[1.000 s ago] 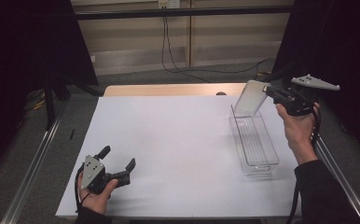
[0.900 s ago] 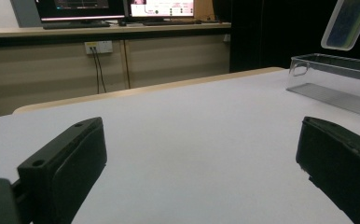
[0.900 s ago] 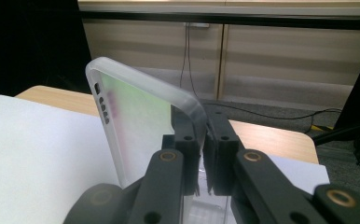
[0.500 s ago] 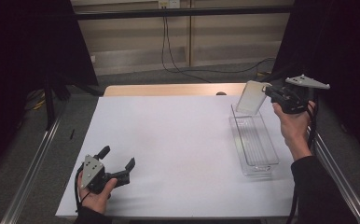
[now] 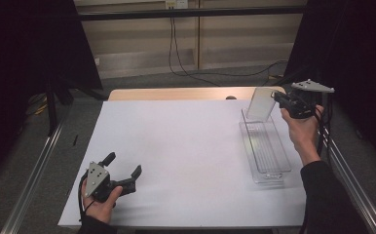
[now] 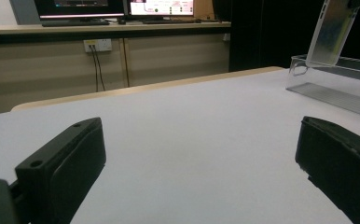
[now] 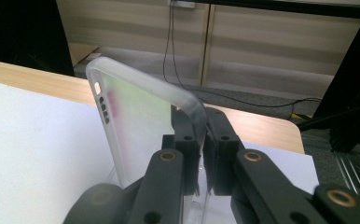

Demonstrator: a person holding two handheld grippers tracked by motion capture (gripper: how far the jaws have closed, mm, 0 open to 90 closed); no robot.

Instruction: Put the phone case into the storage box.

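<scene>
Jaws of the right gripper (image 5: pixel 276 100) clamp a phone case (image 5: pixel 260 104) above the clear tray (image 5: pixel 266 156); left gripper (image 5: pixel 127 171) wide.

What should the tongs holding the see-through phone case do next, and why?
Probably lower it a little further. The right tongs pinch the phone case tilted above the far end of the clear tray, and its lower edge hangs just over the tray.

Black claws (image 5: pixel 122 178) with brass-ringed pivots, grey three-cornered top plates, perhaps a dark sleeve (image 5: pixel 329 200) on the right.
</scene>
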